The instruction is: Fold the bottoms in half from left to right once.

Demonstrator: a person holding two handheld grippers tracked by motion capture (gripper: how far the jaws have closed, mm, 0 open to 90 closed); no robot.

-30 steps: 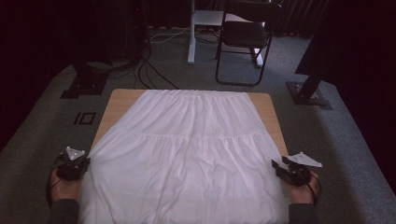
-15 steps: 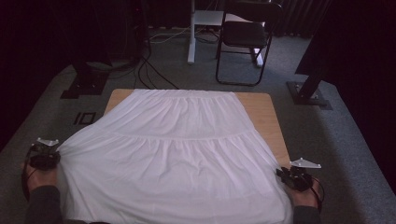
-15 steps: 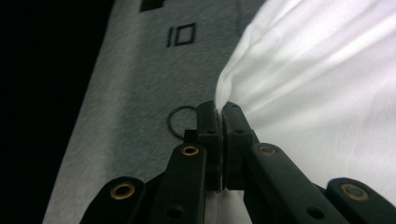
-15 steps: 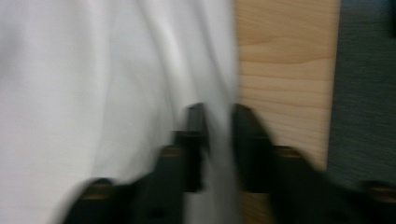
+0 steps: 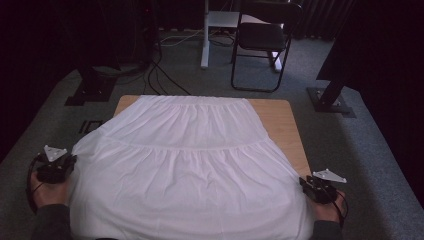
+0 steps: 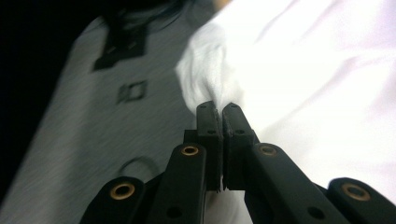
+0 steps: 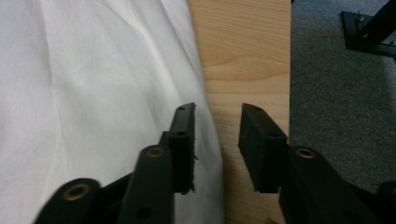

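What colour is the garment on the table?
White garment, plain, no pattern; clearest in the high view.

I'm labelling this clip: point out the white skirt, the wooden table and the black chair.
white skirt point(image 5: 185, 160), high view, middle of the fabric.
wooden table point(image 5: 280, 125), high view, bare right strip.
black chair point(image 5: 262, 35), high view, seat.

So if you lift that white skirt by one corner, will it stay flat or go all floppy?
Probably floppy: the white skirt already bunches into soft folds where the left tongs pinch its edge. It looks thin and light, so most of it would likely sag. It drapes over the wooden table edge, so it might slide when tugged.
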